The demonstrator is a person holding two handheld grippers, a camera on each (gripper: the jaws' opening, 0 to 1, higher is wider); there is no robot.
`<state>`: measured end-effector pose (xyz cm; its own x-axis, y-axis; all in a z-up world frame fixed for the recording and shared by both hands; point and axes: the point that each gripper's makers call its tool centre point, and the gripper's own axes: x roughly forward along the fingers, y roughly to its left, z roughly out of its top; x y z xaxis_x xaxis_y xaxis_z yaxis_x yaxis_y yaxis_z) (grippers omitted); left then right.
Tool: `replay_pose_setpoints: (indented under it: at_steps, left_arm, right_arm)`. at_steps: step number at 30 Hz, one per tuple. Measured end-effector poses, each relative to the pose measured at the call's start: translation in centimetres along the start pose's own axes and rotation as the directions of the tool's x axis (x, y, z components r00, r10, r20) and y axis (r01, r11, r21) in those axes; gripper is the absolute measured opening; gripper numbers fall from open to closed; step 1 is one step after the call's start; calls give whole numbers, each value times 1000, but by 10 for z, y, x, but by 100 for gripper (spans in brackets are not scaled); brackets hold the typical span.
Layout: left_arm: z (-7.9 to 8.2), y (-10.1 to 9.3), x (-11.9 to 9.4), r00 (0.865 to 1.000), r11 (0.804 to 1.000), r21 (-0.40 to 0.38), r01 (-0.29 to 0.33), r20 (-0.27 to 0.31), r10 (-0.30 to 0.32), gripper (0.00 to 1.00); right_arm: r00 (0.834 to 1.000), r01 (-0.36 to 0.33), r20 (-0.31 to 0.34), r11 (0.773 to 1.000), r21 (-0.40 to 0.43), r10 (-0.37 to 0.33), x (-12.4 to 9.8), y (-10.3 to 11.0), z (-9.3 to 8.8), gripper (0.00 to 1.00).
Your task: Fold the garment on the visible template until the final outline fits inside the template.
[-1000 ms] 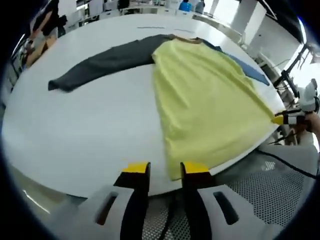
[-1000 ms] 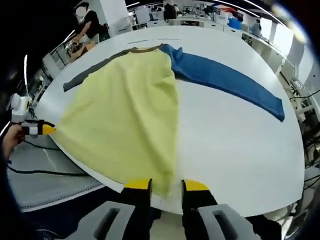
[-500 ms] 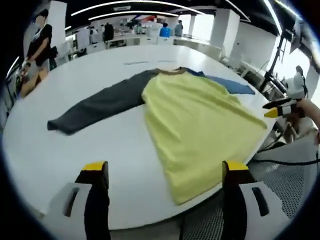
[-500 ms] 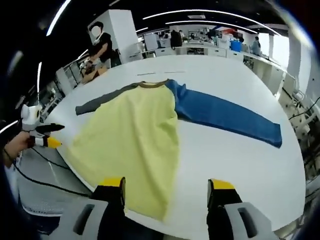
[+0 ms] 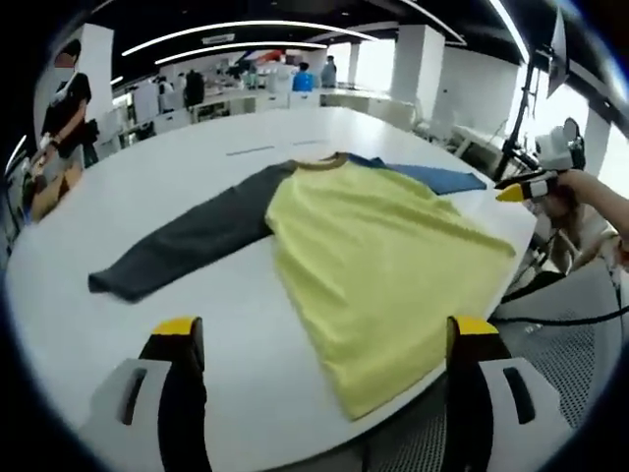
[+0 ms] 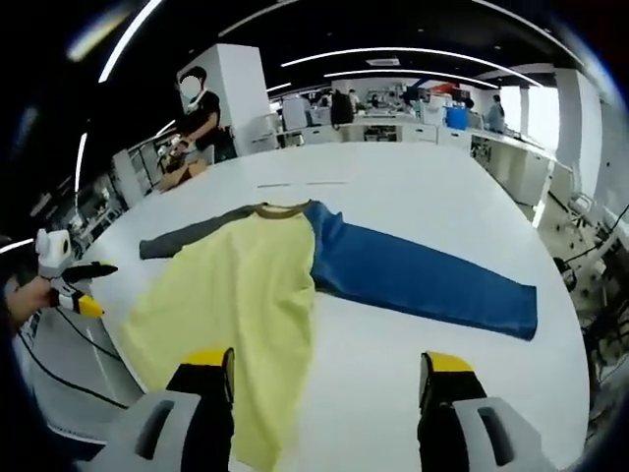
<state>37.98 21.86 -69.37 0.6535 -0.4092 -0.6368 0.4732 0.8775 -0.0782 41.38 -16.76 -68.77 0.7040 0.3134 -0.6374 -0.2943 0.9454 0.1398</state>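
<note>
Garment (image 5: 373,265) lay flat at frame centre on table (image 5: 147,197), sleeves out, unfolded; both tongs (image 5: 319,344) (image 6: 329,379) spread, empty.

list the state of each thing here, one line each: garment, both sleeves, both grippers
garment: spread flat on the white table, yellow body unfolded, hem at the near table edge
grey sleeve: stretched out straight, flat on the table
blue sleeve: stretched out straight, flat on the table
left gripper: jaws wide open, holding nothing
right gripper: jaws wide open, holding nothing
</note>
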Motion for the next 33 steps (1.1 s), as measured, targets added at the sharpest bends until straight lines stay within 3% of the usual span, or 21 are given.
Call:
replay_pose_setpoints:
  at_steps: [5, 8, 11, 16, 23, 33]
  left_arm:
    - [3, 0, -1, 1000, 1000, 3, 4, 17, -4, 99]
    - [4, 1, -1, 1000, 1000, 6, 2, 21, -2, 99]
    - [5, 1, -1, 1000, 1000, 1, 5, 25, -5, 99]
    - [10, 0, 0, 999, 1000, 8, 10, 47, -10, 99]
    - [15, 5, 0, 998, 1000, -4, -9, 67, 10, 99]
    - [19, 9, 1, 997, 1000, -1, -20, 74, 20, 98]
  right_arm:
    - [998, 63, 28, 997, 36, -64, -1, -34, 9, 73]
    - [989, 146, 32, 989, -37, -145, -3, -62, 12, 72]
    - [987, 156, 41, 988, -16, -155, -3, -74, 14, 70]
    - [974, 224, 52, 974, -23, -223, -3, -111, 17, 65]
    - [958, 283, 27, 959, 26, -284, 3, -155, 10, 58]
    - [940, 341, -19, 939, 36, -341, 13, -183, 2, 42]
